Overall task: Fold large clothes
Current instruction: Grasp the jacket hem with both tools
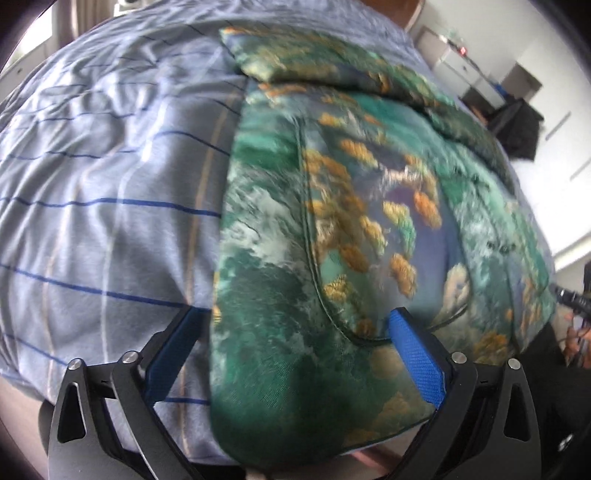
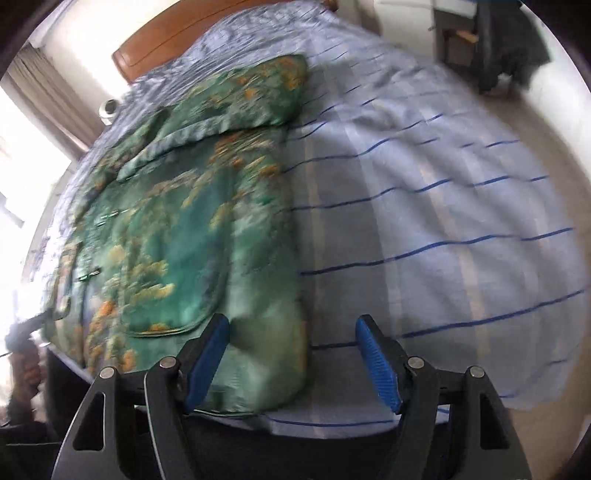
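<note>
A large green garment (image 1: 332, 221) with orange and white print lies spread on the bed, one sleeve folded across its far end. In the left wrist view my left gripper (image 1: 295, 325) is open, its blue-padded fingers (image 1: 417, 354) straddling the garment's near hem, with nothing clamped. In the right wrist view the garment (image 2: 184, 229) fills the left half of the bed. My right gripper (image 2: 291, 332) is open over the garment's near right corner, left finger above the fabric, right finger above the sheet.
The bed is covered by a light blue sheet (image 2: 443, 206) with dark blue stripes. A wooden headboard (image 2: 192, 33) stands at the far end. Dark furniture (image 2: 491, 44) stands beyond the bed at right. White cabinets (image 1: 480, 62) line the wall.
</note>
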`<state>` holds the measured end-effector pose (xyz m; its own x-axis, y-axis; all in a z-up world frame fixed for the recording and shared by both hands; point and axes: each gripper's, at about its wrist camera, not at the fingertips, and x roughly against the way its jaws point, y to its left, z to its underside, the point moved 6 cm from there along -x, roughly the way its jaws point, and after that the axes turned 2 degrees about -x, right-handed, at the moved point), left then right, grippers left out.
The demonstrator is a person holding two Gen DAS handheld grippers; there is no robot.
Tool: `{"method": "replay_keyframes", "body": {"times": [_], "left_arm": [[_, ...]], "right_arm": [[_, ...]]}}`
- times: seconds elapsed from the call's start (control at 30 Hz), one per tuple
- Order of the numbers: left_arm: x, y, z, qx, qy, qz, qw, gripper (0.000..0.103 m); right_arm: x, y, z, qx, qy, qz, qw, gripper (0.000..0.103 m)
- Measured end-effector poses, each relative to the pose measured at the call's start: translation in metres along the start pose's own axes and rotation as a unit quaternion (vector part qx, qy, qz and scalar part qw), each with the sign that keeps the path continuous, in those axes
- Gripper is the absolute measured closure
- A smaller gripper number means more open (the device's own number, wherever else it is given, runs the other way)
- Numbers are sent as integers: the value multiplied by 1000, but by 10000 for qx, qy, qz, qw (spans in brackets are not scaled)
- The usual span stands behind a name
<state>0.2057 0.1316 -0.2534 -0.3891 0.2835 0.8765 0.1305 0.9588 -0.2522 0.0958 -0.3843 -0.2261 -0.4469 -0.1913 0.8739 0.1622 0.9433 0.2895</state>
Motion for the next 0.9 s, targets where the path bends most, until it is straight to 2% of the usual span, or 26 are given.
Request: {"method": "replay_keyframes", "body": {"times": [0.2,0.27,0.3,0.33,0.37,0.4,0.43,0.47,0.53,0.6,0.7,0.9], "left_arm": [[-3,-7,2,-144,107,129,9998,2],[-2,-10,5,-182,151,161,9996,4],[-1,-11,6,-207,167,161,9995,14],[-1,-14,8,-240,210,204,9993,26],[1,-16,11,-269,248,218,9991,29],[4,-16,12,-284,249,216,9991,39],[6,-18,12,-284,261,222,9990,48],[6,-17,10,-254,269,225,9991,52],[10,-18,7,-141,272,277,9991,75],[16,-19,4,-72,236,309,9992,84],[29,-24,1,-106,104,248,9996,89],[52,-29,0,-92,-157,281,9994,91]], "right_arm": [[-23,16,6,220,349,-393,9984,31],[-25,24,7,370,405,-425,9976,44],[-25,27,8,474,438,-390,9972,62],[-25,31,9,552,457,-359,9968,70],[-24,33,8,582,453,-358,9966,75],[-23,36,7,613,442,-369,9965,82],[-21,40,6,642,427,-363,9964,84],[-19,44,4,679,417,-329,9963,85],[-16,48,2,713,399,-313,9962,87],[-10,51,-1,705,344,-338,9963,88],[5,55,-7,649,181,-463,9967,88],[28,64,-9,694,1,-645,9955,89]]}}
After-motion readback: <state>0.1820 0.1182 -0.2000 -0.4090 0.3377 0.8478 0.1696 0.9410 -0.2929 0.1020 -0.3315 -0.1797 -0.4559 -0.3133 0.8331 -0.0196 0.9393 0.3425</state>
